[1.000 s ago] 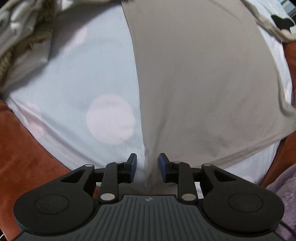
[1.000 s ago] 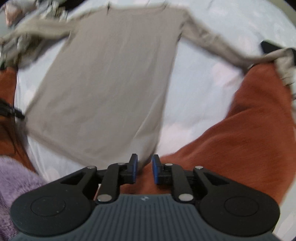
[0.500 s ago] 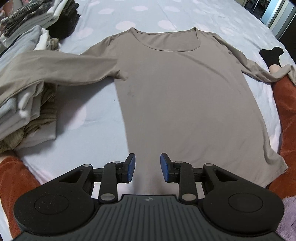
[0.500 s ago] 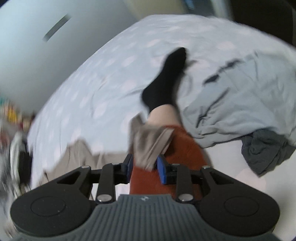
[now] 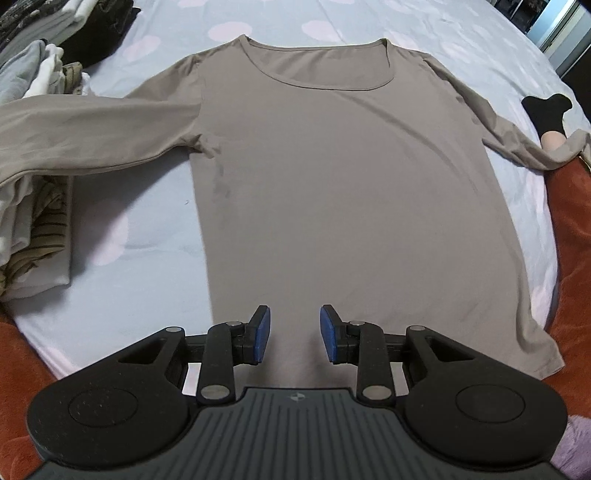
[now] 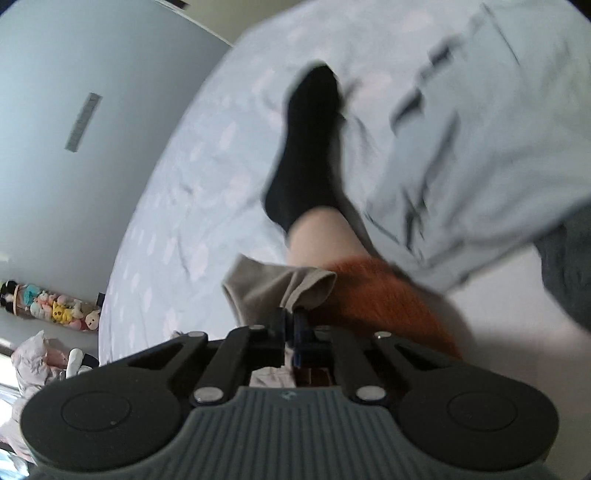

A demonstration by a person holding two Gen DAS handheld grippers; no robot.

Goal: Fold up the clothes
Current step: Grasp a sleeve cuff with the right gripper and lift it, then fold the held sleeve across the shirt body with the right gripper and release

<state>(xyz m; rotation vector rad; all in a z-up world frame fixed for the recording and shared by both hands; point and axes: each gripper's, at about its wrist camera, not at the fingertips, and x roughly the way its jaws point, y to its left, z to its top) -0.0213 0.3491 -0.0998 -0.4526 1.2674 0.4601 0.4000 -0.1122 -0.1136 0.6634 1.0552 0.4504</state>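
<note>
A taupe long-sleeved shirt lies spread flat, neckline away from me, on the pale blue spotted bedsheet. Its left sleeve drapes over a clothes stack; its right sleeve runs off to a person's leg at the right edge. My left gripper hovers open above the shirt's hem, nothing between its blue pads. In the right wrist view my right gripper is shut on the sleeve cuff, which bunches out past the fingertips over the person's rust-coloured trouser leg.
Stacks of folded clothes stand at the left, with darker piles further back. A person's leg in a black sock lies on the bed. A crumpled light blue garment lies to the right. Plush toys sit on a shelf.
My left gripper pulled back and rose from the hem, bringing the whole shirt into view. My right gripper swung over to the sleeve end, rolled, and closed on the cuff.
</note>
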